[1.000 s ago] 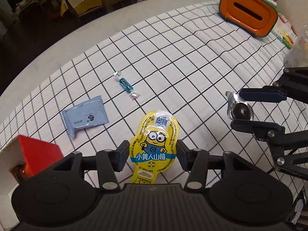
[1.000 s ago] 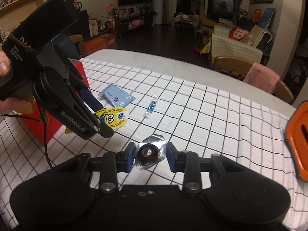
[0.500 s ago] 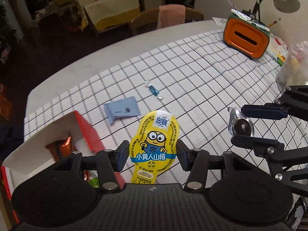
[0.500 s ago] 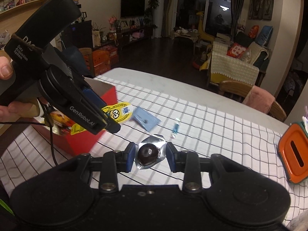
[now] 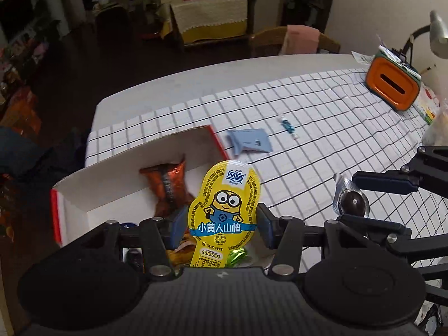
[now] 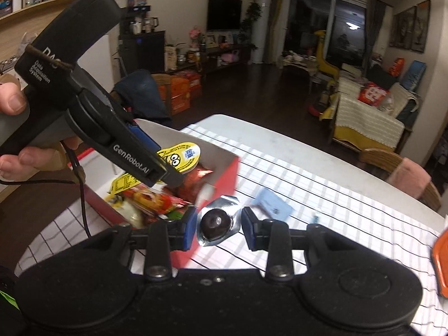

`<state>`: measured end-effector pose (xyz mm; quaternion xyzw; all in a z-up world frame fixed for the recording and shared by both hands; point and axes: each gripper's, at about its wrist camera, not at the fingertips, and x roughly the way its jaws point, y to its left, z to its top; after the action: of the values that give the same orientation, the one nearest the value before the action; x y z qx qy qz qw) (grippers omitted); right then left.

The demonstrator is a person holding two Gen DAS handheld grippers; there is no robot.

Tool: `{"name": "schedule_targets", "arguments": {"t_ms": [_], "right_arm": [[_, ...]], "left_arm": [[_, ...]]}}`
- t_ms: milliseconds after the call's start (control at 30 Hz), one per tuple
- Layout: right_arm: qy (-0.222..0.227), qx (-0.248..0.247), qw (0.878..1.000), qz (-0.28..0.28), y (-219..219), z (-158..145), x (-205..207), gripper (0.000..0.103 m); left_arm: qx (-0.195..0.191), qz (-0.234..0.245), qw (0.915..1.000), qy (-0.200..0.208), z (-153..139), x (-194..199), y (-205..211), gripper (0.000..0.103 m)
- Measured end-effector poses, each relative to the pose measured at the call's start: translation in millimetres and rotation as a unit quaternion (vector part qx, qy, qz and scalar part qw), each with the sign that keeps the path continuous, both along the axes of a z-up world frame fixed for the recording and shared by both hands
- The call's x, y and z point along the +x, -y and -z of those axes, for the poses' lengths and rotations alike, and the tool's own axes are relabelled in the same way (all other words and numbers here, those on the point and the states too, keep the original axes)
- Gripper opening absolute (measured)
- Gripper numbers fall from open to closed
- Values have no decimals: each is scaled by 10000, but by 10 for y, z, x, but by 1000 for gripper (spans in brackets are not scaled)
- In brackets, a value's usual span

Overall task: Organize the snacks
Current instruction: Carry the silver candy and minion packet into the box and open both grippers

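Both hands have swung over to the red box (image 5: pixel 134 179) at nine o'clock, left gripper (image 5: pixel 222 221) clamped on the yellow packet (image 5: pixel 224 210), right gripper (image 6: pixel 218 224) clamped on the foil chocolate (image 6: pixel 217 222), so dropping them in seems next.

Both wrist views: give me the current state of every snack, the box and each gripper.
left gripper: shut on the yellow Minions pack, held over the red box.
right gripper: shut on the foil chocolate, beside the box.
red box: open, already holding several snacks.
orange wrapped snack: lying inside the box.
blue sachet: flat on the tablecloth, outside the box.
blue candy: wrapped, on the tablecloth, outside the box.
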<state>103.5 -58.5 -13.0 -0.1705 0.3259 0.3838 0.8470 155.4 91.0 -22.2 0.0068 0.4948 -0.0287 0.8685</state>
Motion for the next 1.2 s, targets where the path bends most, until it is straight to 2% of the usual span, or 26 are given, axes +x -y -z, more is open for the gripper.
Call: {"name": "schedule_targets", "arguments": {"t_ms": [233, 433, 600, 833, 1000, 1200], "right_arm": [[-175, -72, 9998, -90, -550, 107, 24, 34], [-340, -226, 9992, -8, -935, 303, 187, 34], [-569, -301, 9978, 178, -1194, 499, 339, 34], [-1037, -328, 9929, 493, -1452, 797, 594, 34], [-1168, -536, 9907, 440, -1588, 980, 621, 34], [-1273, -622, 9893, 346, -1659, 1065, 601, 34]], "left_arm": [[103, -504, 9987, -41, 117, -40, -556, 52], [144, -916, 9953, -279, 341, 34, -984, 52], [136, -1100, 9925, -511, 514, 113, -1181, 52], [208, -1119, 9905, -769, 692, 210, -1233, 52], [378, -1067, 9887, -986, 828, 272, -1191, 52], [492, -959, 9876, -1142, 960, 311, -1146, 52]]}}
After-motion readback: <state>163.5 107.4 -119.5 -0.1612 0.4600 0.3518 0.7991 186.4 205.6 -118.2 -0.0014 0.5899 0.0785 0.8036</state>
